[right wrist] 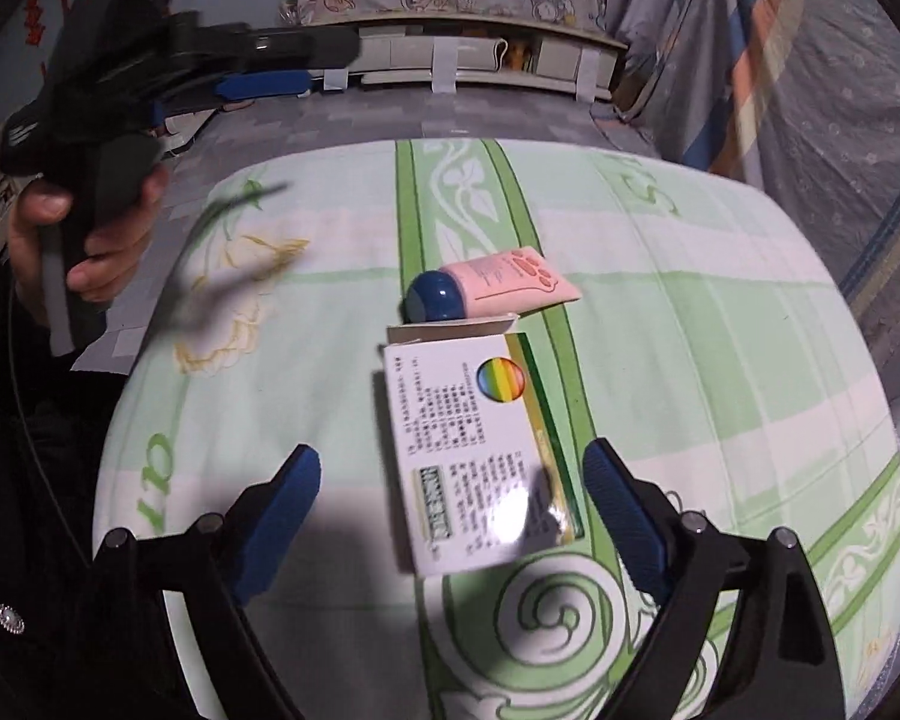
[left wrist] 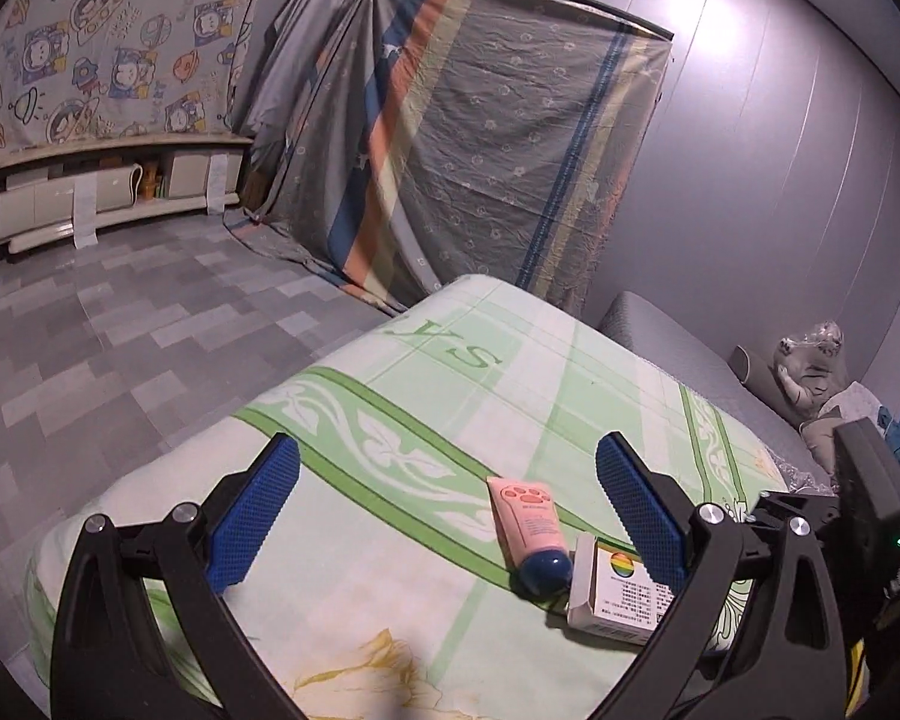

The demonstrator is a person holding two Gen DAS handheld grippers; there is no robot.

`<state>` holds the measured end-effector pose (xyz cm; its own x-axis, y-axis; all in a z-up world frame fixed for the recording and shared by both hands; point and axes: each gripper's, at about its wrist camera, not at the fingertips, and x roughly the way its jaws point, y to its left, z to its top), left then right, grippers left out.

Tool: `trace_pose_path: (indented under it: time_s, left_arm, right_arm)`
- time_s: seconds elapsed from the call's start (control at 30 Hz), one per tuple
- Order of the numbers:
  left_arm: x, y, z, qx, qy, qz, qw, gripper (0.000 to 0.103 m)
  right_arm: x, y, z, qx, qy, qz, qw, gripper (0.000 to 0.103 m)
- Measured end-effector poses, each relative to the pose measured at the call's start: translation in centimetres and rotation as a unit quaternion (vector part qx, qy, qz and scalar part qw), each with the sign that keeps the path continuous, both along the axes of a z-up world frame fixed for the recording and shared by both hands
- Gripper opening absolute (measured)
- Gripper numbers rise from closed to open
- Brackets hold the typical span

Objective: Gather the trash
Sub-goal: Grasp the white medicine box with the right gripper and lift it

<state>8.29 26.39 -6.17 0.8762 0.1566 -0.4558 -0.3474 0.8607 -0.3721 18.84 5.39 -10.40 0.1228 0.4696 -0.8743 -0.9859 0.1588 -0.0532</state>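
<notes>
Green-and-white patterned sheet (right wrist: 720,360) stretched over a raised, rounded surface, bearing two small things side by side near its middle. Nearest the right gripper (right wrist: 450,498): a white printed carton (right wrist: 480,450) with a rainbow disc and a green stripe, lying flat, one end flap open, its near end between the spread blue pads (right wrist: 282,516) but untouched by either; nothing pinched. Just beyond the carton's flap, touching or nearly so: a pink tube (right wrist: 510,282) with a paw print and a dark blue cap, on its side, cap toward the carton. Left gripper (left wrist: 447,498) likewise spread wide, empty, above the sheet, with the same tube (left wrist: 528,522) and carton (left wrist: 615,594) low and toward its right finger. Seen from the right wrist, a hand (right wrist: 90,228) wrapped round the left gripper's black handle, blurred, off the sheet's far left edge. Grey tiled floor (left wrist: 120,324) beyond; draped striped cloth (left wrist: 480,138) against the wall.
</notes>
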Motion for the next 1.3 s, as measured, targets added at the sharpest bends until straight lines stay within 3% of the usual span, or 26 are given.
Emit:
trace_pose_path:
  time_s: [0.2, 0.33, 0.5, 0.67, 0.83, 1.1, 1.13, 1.2, 1.3]
  left_arm:
    - [1.0, 0.1, -1.5, -0.016, 0.022, -0.014, 0.9995, 0.095]
    - [1.5, -0.2, -2.3, -0.018, 0.039, -0.023, 0.9988, 0.095]
    - [2.3, -1.2, -2.6, -0.015, 0.060, -0.043, 0.9972, 0.095]
    - [3.9, -3.8, -3.0, 0.004, 0.098, -0.093, 0.9908, 0.094]
    - [6.2, -6.3, -3.8, 0.042, 0.141, -0.118, 0.9821, 0.094]
    - [8.5, -7.1, -6.0, 0.044, 0.181, -0.131, 0.9738, 0.094]
    - [8.7, -7.2, -6.2, 0.047, 0.184, -0.131, 0.9731, 0.093]
    - [8.9, -7.3, -6.5, 0.050, 0.192, -0.131, 0.9713, 0.081]
    - [9.2, -7.1, -7.0, 0.036, 0.201, -0.135, 0.9697, 0.074]
  right_arm:
    - [1.4, 1.4, -2.0, -0.027, 0.025, 0.002, 0.999, 0.082]
    - [1.3, 1.6, -2.6, -0.038, 0.042, 0.003, 0.998, 0.068]
    - [2.5, 0.3, -1.2, 0.001, 0.075, -0.038, 0.996, 0.065]
    - [4.1, -4.0, 1.1, 0.066, 0.098, -0.103, 0.988, 0.065]
    - [4.1, -8.2, 3.4, 0.127, 0.101, -0.156, 0.974, 0.065]
    - [3.0, -11.0, 4.7, 0.175, 0.101, -0.184, 0.962, 0.065]
    - [2.8, -11.4, 4.9, 0.179, 0.100, -0.186, 0.961, 0.065]
    - [2.6, -11.7, 5.0, 0.184, 0.100, -0.188, 0.960, 0.065]
    - [2.4, -11.8, 5.2, 0.191, 0.100, -0.192, 0.958, 0.065]
